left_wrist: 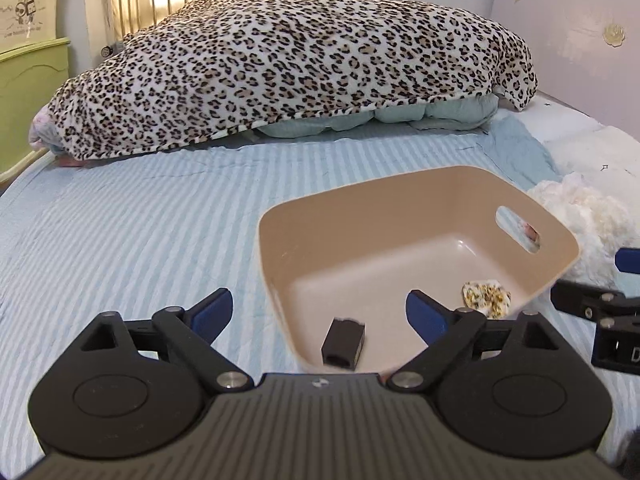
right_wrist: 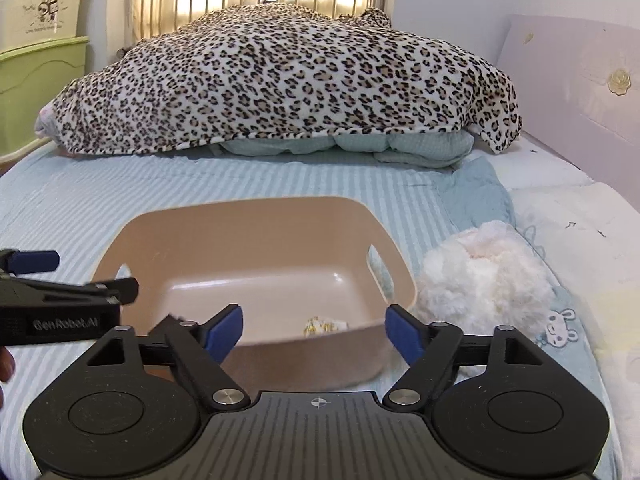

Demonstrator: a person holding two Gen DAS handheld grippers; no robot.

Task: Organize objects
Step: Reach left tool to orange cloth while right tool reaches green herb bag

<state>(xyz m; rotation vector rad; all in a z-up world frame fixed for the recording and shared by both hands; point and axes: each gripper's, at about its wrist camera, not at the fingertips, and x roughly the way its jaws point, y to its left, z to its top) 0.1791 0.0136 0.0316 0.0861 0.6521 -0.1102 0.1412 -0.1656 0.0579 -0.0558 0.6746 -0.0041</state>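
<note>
Left wrist view shows the left claw [left_wrist: 319, 314] spread wide and empty, poised over the near rim of the bin [left_wrist: 400, 178]. Just ahead of it, inside, lie a black block [left_wrist: 343, 343] and a floral scrap [left_wrist: 486, 298], so sorting looks partly done. Right claw [right_wrist: 314, 330] is also wide, empty; a fluffy white toy [right_wrist: 484, 280] lies outside the bin, ahead to its right, likely next.

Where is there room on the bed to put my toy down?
The striped blue sheet left of the tan bin is bare, up to the leopard blanket. Right of the bin it is crowded by the fluffy white toy. Inside the bin, floor shows between the black box and the flowered cloth.
</note>
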